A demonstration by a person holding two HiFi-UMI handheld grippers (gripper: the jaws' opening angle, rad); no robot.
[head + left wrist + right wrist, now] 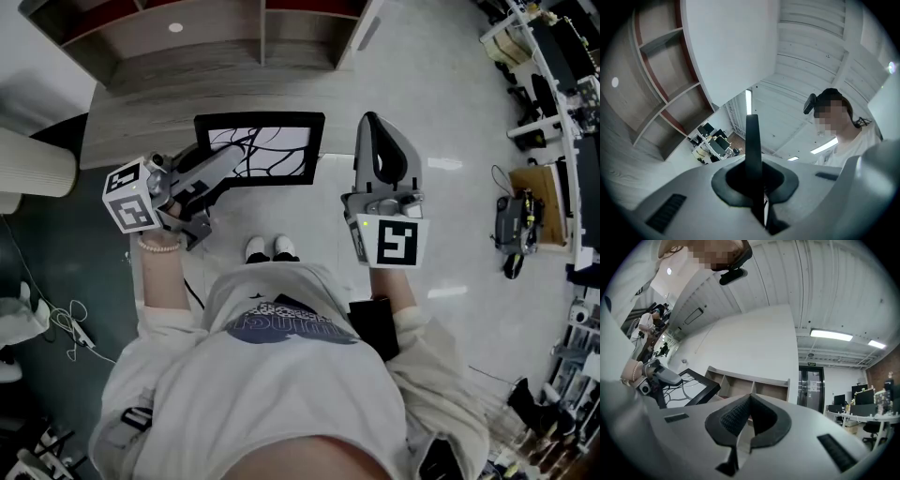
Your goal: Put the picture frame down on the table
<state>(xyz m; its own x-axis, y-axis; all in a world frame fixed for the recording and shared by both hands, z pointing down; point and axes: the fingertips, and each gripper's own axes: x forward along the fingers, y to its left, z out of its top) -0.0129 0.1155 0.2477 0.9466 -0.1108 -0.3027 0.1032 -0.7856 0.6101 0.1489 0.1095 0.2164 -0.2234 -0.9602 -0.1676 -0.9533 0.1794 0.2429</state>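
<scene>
Your left claw [231, 159] is pinching the picture frame [267, 150] by its lower left rim, holding it tilted above the bench [131, 127]. Your right claw [373, 127] is pressed together, carrying nothing. The frame is looking stiff, light and probably glazed, so fragile: grip the black rim, never the pane. The shelf [187, 52] compartments behind are showing no contents I can make out.

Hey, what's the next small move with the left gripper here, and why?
Probably lower the left gripper to bring the picture frame down onto the wooden table. Its jaws are clamped on the frame's edge, the frame looks tilted above the surface, and the right gripper is shut and empty.
</scene>
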